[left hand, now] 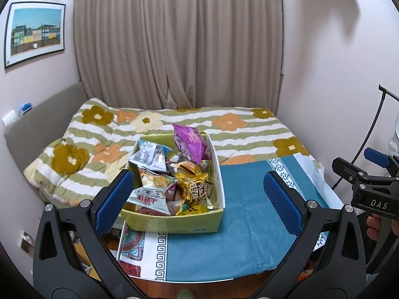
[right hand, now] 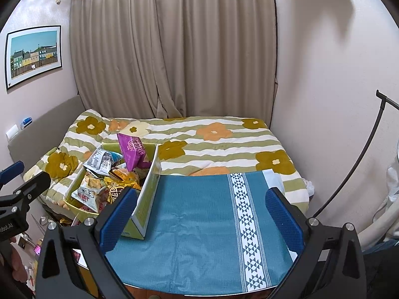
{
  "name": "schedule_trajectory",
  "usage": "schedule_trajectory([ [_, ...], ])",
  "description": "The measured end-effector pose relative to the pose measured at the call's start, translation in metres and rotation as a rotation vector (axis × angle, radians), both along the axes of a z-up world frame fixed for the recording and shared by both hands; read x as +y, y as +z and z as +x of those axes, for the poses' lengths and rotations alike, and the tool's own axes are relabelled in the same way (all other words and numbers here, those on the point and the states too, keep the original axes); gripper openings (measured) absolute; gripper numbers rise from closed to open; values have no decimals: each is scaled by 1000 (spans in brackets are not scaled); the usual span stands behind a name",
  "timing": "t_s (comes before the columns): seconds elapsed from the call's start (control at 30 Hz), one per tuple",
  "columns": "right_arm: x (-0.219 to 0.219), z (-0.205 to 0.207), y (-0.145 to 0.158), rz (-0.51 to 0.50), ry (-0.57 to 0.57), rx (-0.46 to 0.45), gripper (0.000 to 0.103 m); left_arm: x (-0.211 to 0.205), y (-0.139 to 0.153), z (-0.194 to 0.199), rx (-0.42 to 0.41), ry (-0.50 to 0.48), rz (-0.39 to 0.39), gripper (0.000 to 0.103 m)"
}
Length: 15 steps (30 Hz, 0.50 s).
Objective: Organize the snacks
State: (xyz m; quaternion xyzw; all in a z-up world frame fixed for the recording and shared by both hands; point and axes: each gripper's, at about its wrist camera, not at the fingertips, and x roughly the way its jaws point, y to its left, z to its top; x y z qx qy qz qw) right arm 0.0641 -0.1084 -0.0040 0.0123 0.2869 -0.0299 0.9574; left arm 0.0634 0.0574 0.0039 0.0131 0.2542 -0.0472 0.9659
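Meanwhile, a person is holding two tools over a worktop [right hand: 199, 214] draped in a teal cloth [left hand: 249, 199]. Both the left tool [left hand: 199, 199] and the right tool [right hand: 202, 214] are gaping wide, gripping nothing. Snack packets, a purple bag [left hand: 190, 144] among them, are sitting heaped in a yellow-green cardboard box [left hand: 174, 221] at the cloth's left edge. Whether sorting is starting or finishing is unclear: the heap fits both.

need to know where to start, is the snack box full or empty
Full: the yellow-green box is heaped with packets, and a purple packet sticks up above its rim.
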Motion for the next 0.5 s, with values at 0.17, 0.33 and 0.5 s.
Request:
schedule_trajectory([
  [0.17, 1, 0, 0, 2, 0, -3, 102, 0, 0, -2, -7, 3, 5, 103],
  [0.33, 1, -2, 0, 2, 1, -9, 102, -2, 1, -5, -11, 7, 13, 103],
  [0.5, 2, -2, 1, 2, 2, -12, 102, -2, 4, -14, -42, 33, 24, 103],
])
